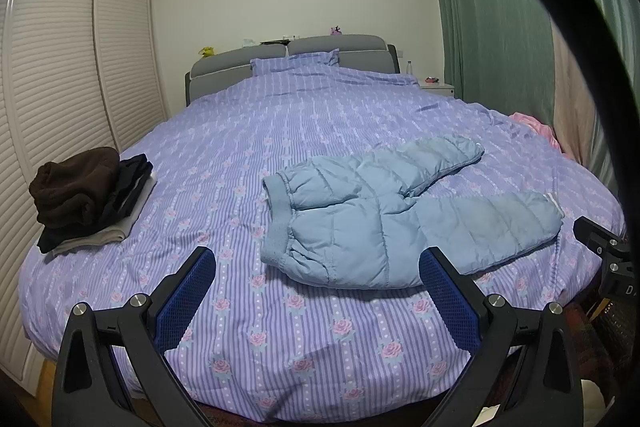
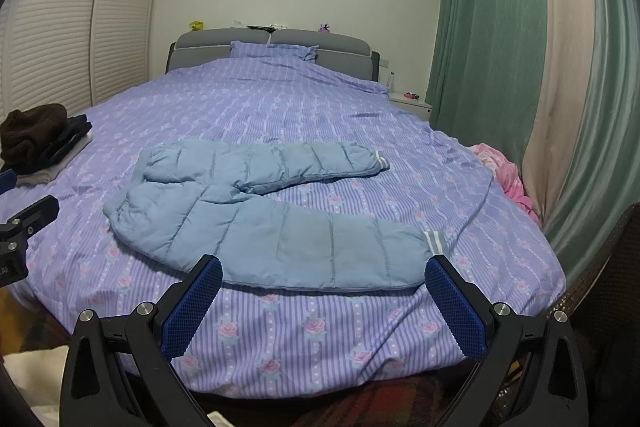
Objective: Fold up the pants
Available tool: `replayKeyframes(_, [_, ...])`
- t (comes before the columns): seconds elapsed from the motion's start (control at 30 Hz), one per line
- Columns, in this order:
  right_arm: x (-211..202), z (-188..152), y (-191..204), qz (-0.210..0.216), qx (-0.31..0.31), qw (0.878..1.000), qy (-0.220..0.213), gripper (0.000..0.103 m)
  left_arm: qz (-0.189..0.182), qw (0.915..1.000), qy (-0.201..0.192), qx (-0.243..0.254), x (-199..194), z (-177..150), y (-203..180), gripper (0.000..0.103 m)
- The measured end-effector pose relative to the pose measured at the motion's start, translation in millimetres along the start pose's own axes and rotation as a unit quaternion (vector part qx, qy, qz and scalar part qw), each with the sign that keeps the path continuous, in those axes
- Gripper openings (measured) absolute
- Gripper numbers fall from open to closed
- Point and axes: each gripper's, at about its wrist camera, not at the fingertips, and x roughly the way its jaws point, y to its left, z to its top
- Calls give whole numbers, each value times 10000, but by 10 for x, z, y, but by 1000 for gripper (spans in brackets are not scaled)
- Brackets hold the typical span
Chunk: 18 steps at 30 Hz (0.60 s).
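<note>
Light blue padded pants (image 1: 384, 215) lie spread flat on the purple striped bedspread (image 1: 280, 131), waistband to the left and both legs splayed to the right. In the right wrist view the same pants (image 2: 256, 215) show striped cuffs at the leg ends. My left gripper (image 1: 318, 259) hovers open just short of the waistband side, with nothing between its blue pads. My right gripper (image 2: 324, 267) stands open in front of the near leg, close to its cuff, also holding nothing. Each gripper shows at the edge of the other's view.
A stack of folded dark and grey clothes (image 1: 88, 195) sits on the bed's left edge. A pink cloth (image 2: 508, 175) lies at the right edge by green and beige curtains (image 2: 500, 47). Louvred wardrobe doors (image 1: 60, 67) stand left; a white nightstand (image 2: 412, 105) stands by the grey headboard (image 2: 276, 45).
</note>
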Motion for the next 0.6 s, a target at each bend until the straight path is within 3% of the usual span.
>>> replayKeyframes(0.43, [395, -165, -22, 85, 106, 9991, 395, 103, 197, 9994, 286, 7, 351, -180, 13, 103])
replayKeyframes(0.6, [736, -383, -52, 219, 398, 9955, 827, 102, 115, 9968, 758, -208, 632, -312, 81, 103])
